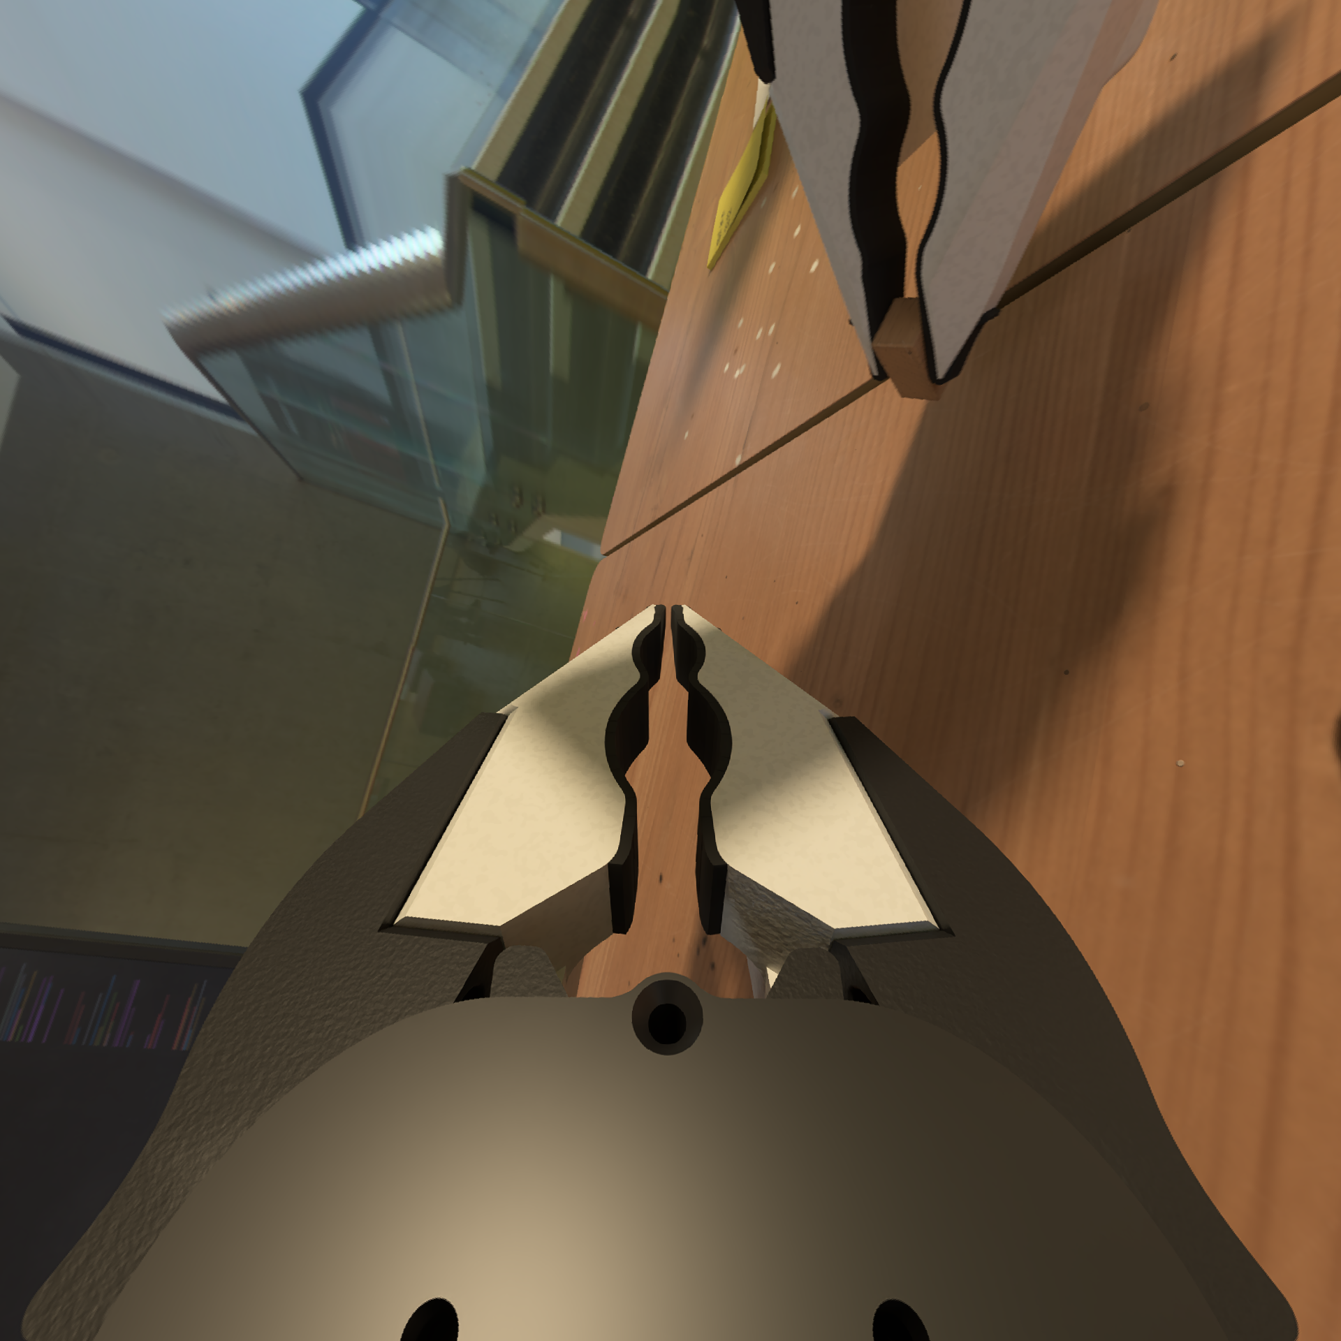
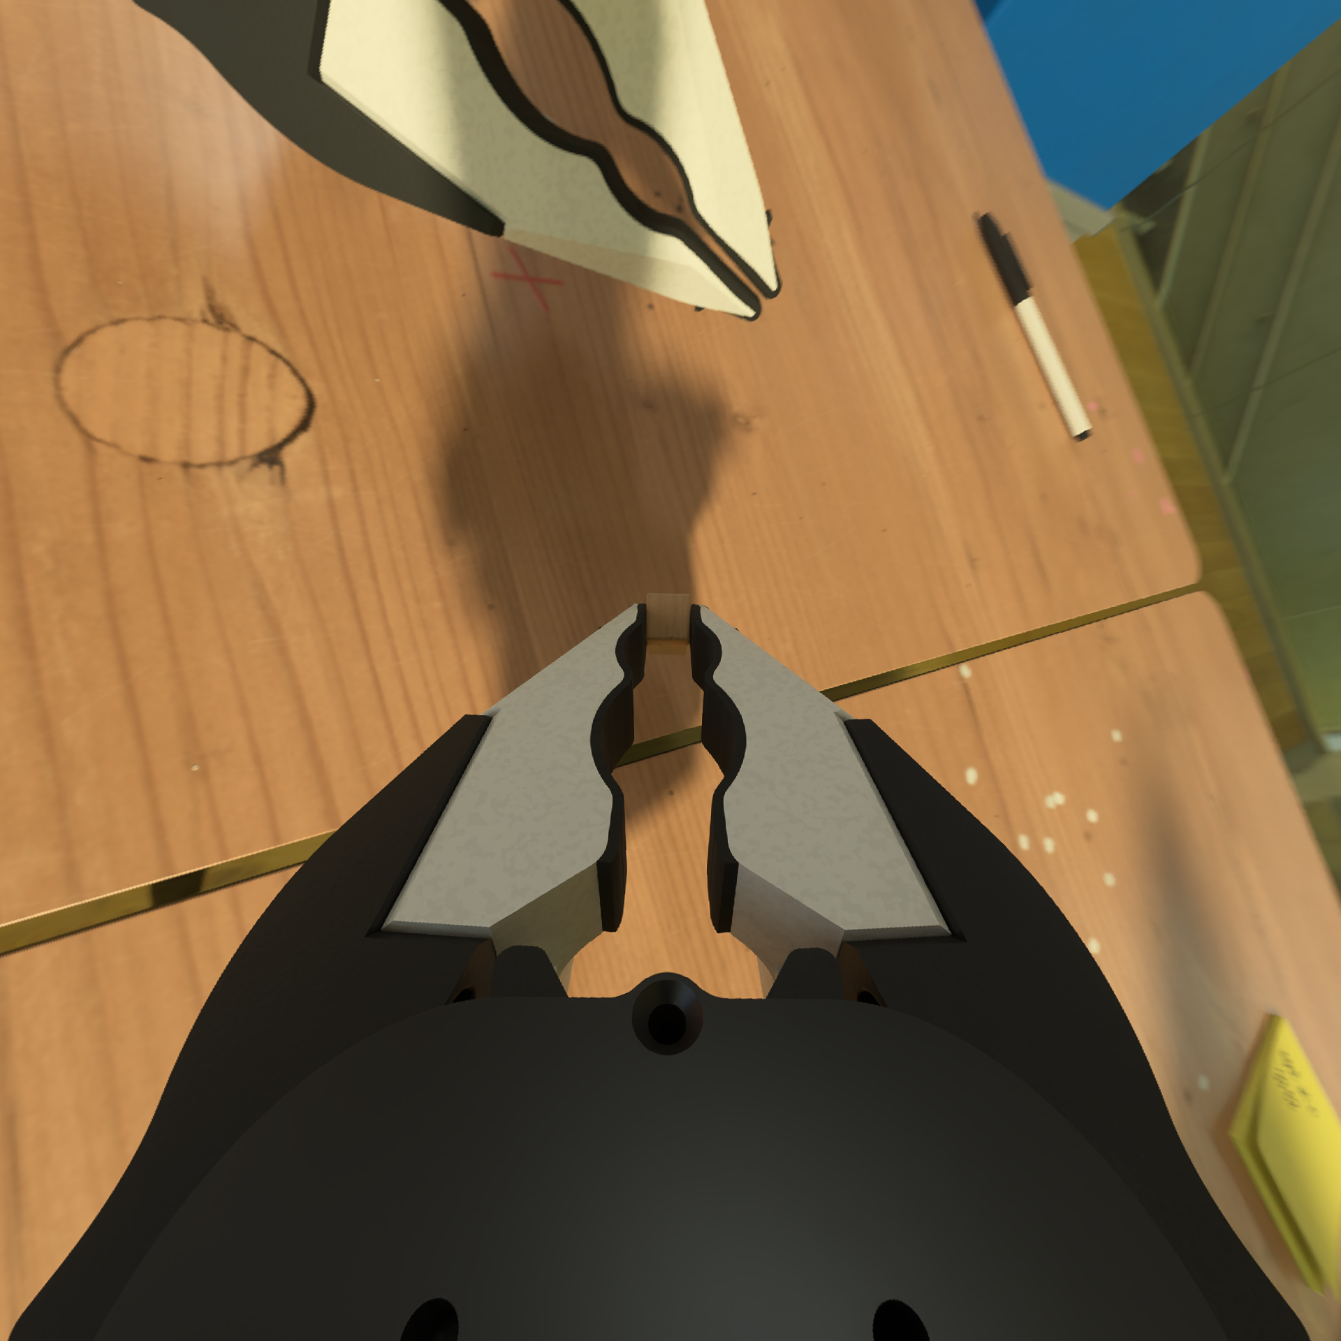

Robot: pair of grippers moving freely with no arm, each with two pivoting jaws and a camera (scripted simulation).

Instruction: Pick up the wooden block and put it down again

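A brown wood-grain worktop [image 2: 218, 653], split by a thin brass-coloured seam [image 2: 1016, 638], carries everything here. The right gripper [image 2: 667, 617] has its 2 pale fingers clamped on a small light wooden block [image 2: 667, 617] right at their tips — whether the block touches the worktop or hangs just above it, I cannot tell; it sits close by the seam. The left gripper [image 1: 667, 613] has its 2 cream fingers drawn together with nothing between them, only a sliver of gap at the tips, near one edge of the worktop. A black-and-white marker pen [image 2: 1034, 326] lies near the right edge, a yellow pad of sticky notes [image 2: 1292, 1161] nearer the same edge, a hand-drawn dark circle [image 2: 181, 392] toward the left side.
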